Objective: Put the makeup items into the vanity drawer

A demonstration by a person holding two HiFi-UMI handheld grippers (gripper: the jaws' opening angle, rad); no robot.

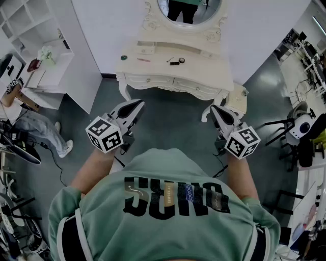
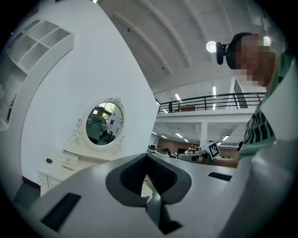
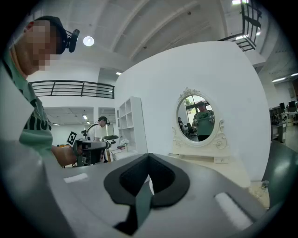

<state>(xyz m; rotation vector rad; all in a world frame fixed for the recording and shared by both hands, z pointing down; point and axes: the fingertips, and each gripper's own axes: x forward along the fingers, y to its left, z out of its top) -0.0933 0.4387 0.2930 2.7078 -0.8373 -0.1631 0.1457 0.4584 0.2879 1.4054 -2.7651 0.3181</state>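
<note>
The white vanity (image 1: pixel 204 66) stands ahead of me under its oval mirror (image 1: pixel 189 10). On its top lie a small green round item (image 1: pixel 124 57), a pink stick (image 1: pixel 143 60), a white box (image 1: pixel 146 50) and a few small dark makeup pieces (image 1: pixel 178 61). Both front drawers (image 1: pixel 148 80) are closed. My left gripper (image 1: pixel 136 106) and right gripper (image 1: pixel 214 110) hang in the air well short of the vanity, both shut and holding nothing. The left gripper view shows the shut tips (image 2: pixel 146 179) with the mirror (image 2: pixel 104 123) far off. The right gripper's tips (image 3: pixel 149 179) also meet.
A white shelf unit (image 1: pixel 43 48) stands at the left with a person (image 1: pixel 38 127) beside it. A small stool (image 1: pixel 236 98) sits at the vanity's right leg. Chairs and stands (image 1: pixel 300 127) crowd the right side. Grey floor lies between me and the vanity.
</note>
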